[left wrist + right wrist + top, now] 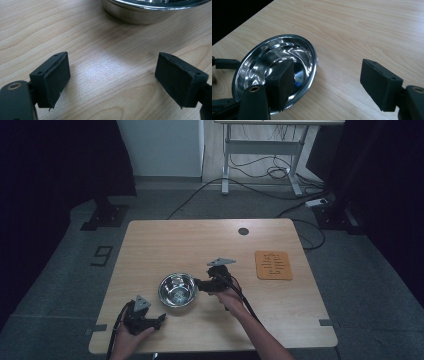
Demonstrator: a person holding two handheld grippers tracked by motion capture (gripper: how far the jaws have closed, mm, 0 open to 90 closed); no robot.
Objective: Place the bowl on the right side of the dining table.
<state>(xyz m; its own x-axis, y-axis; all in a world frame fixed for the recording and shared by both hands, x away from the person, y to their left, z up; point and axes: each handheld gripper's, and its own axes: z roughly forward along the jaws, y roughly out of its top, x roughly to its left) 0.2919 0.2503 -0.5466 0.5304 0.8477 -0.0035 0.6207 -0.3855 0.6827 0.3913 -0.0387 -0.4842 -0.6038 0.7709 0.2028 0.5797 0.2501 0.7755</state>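
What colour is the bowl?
Shiny silver metal: the bowl mirrors light, best seen in the right gripper view.

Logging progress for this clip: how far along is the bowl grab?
Done: the right gripper has reached the steel bowl, jaws open, one over the bowl's inside, one outside the rim. In hand: nothing gripped yet; the bowl sits on the table. Left gripper is open on bare wood near the bowl. Left: probably closing on the rim and moving it.

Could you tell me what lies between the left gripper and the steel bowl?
Nothing: the left gripper view shows bare wooden tabletop between the open left gripper and the steel bowl.
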